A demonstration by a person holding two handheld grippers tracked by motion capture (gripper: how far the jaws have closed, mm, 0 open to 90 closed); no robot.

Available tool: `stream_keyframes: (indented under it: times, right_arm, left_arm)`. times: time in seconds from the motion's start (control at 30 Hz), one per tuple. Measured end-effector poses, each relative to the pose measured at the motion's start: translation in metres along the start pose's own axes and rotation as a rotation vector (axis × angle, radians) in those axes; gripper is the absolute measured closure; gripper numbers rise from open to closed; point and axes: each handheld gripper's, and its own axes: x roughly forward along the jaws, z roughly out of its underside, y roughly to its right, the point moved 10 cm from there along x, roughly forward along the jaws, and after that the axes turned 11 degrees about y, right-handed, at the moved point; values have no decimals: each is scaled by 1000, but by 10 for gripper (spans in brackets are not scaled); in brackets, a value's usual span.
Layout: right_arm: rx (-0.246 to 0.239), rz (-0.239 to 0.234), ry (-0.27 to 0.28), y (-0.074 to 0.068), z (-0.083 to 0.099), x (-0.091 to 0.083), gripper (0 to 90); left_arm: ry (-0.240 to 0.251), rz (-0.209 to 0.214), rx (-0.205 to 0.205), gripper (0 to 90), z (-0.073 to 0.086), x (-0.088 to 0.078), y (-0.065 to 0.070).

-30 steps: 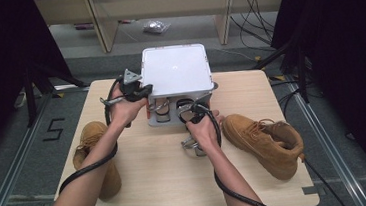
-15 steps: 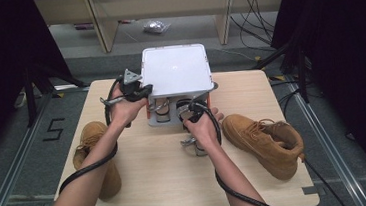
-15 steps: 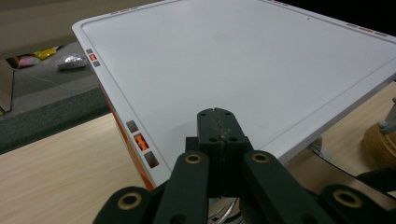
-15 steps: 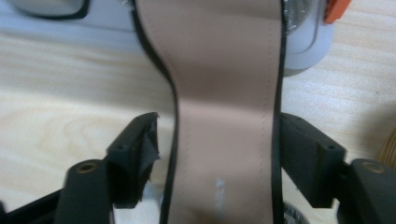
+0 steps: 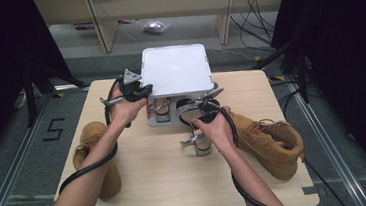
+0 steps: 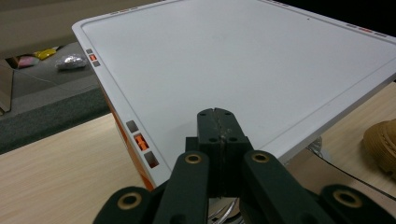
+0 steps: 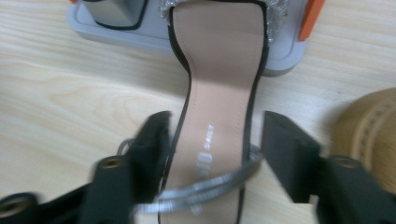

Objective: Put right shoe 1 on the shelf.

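Note:
A white box lid (image 5: pixel 176 76) stands raised over a grey base (image 5: pixel 165 120) at the back of the table. My left gripper (image 5: pixel 142 90) is shut, its tips (image 6: pixel 217 114) at the lid's (image 6: pixel 233 60) near left corner. A beige sandal (image 7: pixel 219 70) with a silver strap lies toe-first in the grey base (image 7: pixel 280 56). Its heel end is between the jaws of my right gripper (image 7: pixel 217 128), which have just been closing. The left jaw touches the sole's edge and a gap remains at the right jaw. From above, the right gripper (image 5: pixel 196 139) hangs over that sandal (image 5: pixel 202 146).
A tan boot (image 5: pixel 95 156) lies at the table's left edge and another (image 5: pixel 270 143) right of my right hand. A second sandal (image 5: pixel 160 110) sits under the lid. The wooden table (image 5: pixel 153 186) has bare room in front. Cables trail from both grippers.
My right hand has risen a little and drawn slightly nearer over the sandal's heel. The left hand and the lid have stayed where they were.

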Motion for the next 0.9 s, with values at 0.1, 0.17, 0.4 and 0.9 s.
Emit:
stream_keyframes:
  times: [0.1,0.17,0.4,0.9]
  right_arm:
    - [-11,-16,16,5,3,-12,593]
    - [-16,-27,38,9,5,-18,683]
    - [-7,-54,-22,15,32,-28,884]
    - [-29,-72,-25,22,63,-32,900]
  left_arm:
    - [1,-2,-1,898,0,0,0]
    - [1,-3,0,898,0,0,0]
    - [3,-1,-3,898,0,0,0]
    - [6,-2,-2,898,0,0,0]
